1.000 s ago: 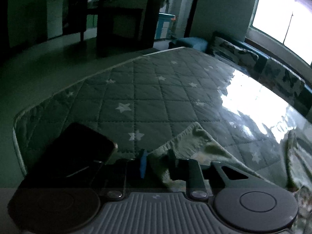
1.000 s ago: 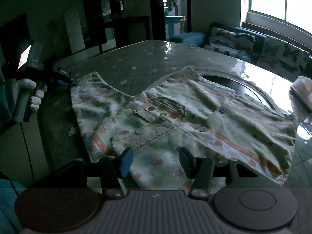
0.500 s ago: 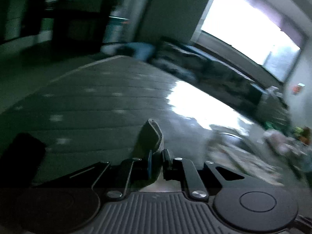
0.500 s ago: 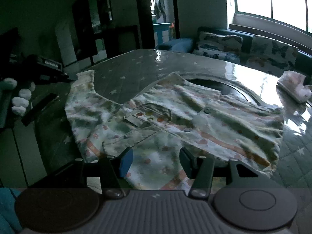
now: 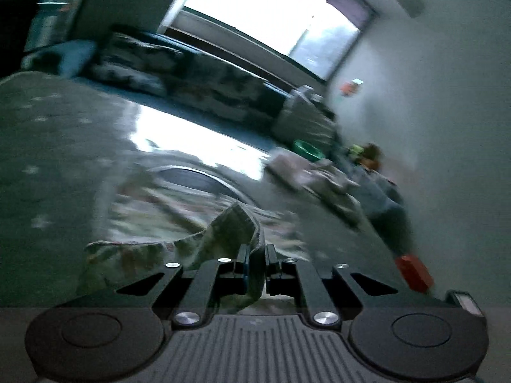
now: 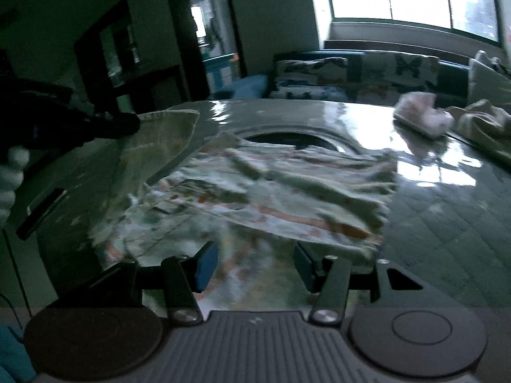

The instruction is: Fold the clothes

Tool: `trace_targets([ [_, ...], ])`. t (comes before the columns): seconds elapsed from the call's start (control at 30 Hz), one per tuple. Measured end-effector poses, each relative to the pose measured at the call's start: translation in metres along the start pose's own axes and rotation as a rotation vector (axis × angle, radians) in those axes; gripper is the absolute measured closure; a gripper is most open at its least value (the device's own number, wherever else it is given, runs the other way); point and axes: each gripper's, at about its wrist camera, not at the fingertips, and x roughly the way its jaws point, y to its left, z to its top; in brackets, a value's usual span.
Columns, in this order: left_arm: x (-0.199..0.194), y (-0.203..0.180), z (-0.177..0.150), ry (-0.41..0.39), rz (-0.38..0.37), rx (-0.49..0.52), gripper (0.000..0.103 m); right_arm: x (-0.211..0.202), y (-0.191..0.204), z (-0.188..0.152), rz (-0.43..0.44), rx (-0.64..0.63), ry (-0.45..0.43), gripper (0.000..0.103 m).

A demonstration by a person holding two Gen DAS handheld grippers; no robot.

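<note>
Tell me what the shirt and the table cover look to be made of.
Shirt: a soft woven fabric, probably cotton, matte, with a printed pattern; it creases and drapes limply where the left tool pinches its sleeve. Table cover: it looks like quilted fabric with stitched diamonds and stars under a clear glossy layer, perhaps plastic or glass; the window glare mirrors sharply on it.

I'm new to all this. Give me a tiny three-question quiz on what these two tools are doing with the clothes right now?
1. True or false: the left tool is shut on a corner of the printed shirt.
2. Is the right tool A) open above the shirt, or B) clamped on it?
3. Fill in: the lifted corner hangs ___ the table.

Key: 1 true; 2 A; 3 above.
</note>
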Motion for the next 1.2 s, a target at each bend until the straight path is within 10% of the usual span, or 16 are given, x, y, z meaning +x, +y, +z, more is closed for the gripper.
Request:
trace_targets([
  [0.53,0.031,-0.012,-0.037,0.213,-0.090,0.132,0.077,-0.002,-0.022,-0.004,-0.020,0.080,-0.008,0.049],
  [0.9,0.005,0.070,-0.025,0.106,0.337,0.084,0.074,0.024,-0.005,-0.006,0.052,0.050,0.072,0.052],
  [1.2,0.032,0.095,-0.018,0.122,0.378,0.073,0.073,0.035,0.002,-0.004,0.051,0.040,0.122,0.055],
])
